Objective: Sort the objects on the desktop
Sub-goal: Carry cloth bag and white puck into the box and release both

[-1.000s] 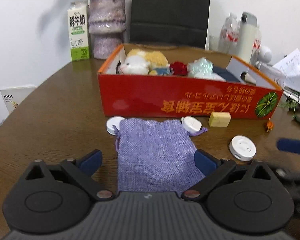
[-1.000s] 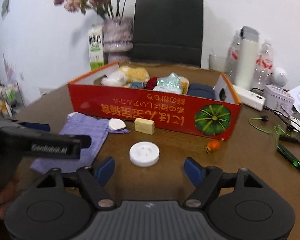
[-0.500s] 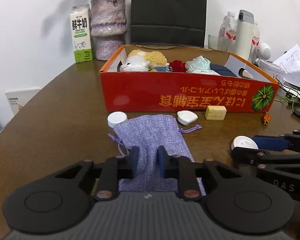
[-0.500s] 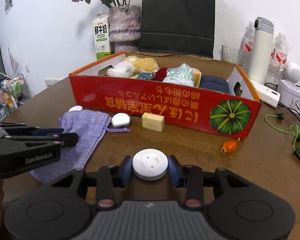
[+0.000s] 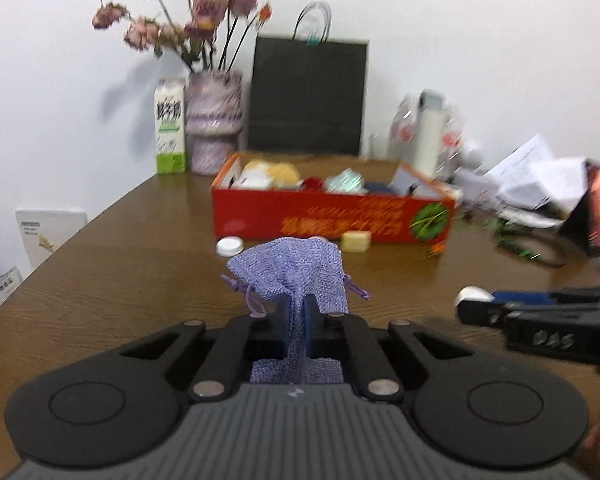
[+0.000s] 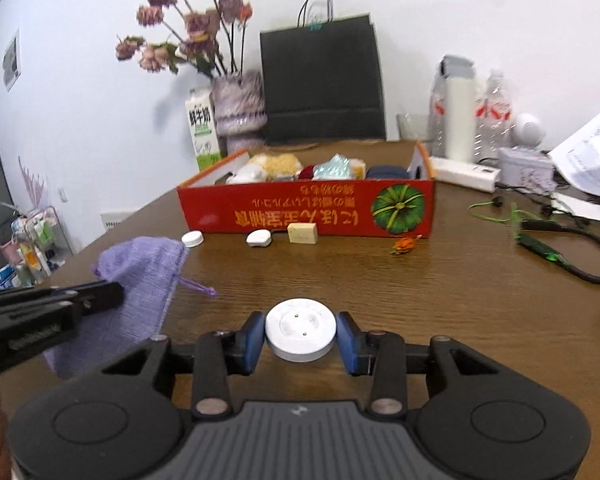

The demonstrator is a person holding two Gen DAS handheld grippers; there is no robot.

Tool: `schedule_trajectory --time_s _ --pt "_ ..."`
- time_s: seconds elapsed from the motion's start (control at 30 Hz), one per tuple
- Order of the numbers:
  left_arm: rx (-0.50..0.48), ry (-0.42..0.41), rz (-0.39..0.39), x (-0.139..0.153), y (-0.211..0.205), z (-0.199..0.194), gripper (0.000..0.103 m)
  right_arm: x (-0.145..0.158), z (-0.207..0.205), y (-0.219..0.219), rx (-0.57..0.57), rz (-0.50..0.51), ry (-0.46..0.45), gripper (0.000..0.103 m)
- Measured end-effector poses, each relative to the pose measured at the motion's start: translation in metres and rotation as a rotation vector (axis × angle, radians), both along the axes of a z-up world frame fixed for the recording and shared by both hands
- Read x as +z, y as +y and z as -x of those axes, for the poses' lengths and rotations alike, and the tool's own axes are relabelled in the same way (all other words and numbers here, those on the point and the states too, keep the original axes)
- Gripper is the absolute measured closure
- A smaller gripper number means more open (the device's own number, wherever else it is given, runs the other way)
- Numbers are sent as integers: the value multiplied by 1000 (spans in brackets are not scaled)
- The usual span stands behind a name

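Observation:
My left gripper is shut on the purple cloth pouch and holds it lifted off the brown table; the pouch also shows at the left of the right wrist view. My right gripper is shut on a white round disc, held above the table. The red cardboard box with soft toys and packets stands behind, also in the left wrist view. In front of it lie a white cap, a white oval piece, a yellow block and a small orange item.
A milk carton, a vase of dried flowers and a black paper bag stand behind the box. Bottles, a power strip, papers and cables crowd the right side.
Both grippers have risen and pulled back from the box. The left one lifted the pouch off the table, the right one lifted the white disc. Both had closed from open a second ago.

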State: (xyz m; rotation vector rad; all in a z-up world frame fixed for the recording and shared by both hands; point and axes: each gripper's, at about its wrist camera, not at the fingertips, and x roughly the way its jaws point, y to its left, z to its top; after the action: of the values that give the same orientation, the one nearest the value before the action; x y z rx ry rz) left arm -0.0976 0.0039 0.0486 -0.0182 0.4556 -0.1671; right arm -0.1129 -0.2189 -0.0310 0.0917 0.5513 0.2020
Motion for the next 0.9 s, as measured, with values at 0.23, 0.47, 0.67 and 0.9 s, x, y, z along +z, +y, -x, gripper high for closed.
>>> schedule_trajectory --time_s 0.23,0.47,0.67,0.9 --pt "-36 -28 19 11 0 40 96 4 46 -3 -8 -40 -35 65" --pt "-30 -36 46 18 3 30 96 14 45 -2 -13 -16 -80 65" --pt "-60 -91 80 53 11 -11 96 29 8 -21 -16 -52 -78 65" --pt "-85 -72 134 106 16 -142 95 86 -86 -43 -7 -27 -125 65"
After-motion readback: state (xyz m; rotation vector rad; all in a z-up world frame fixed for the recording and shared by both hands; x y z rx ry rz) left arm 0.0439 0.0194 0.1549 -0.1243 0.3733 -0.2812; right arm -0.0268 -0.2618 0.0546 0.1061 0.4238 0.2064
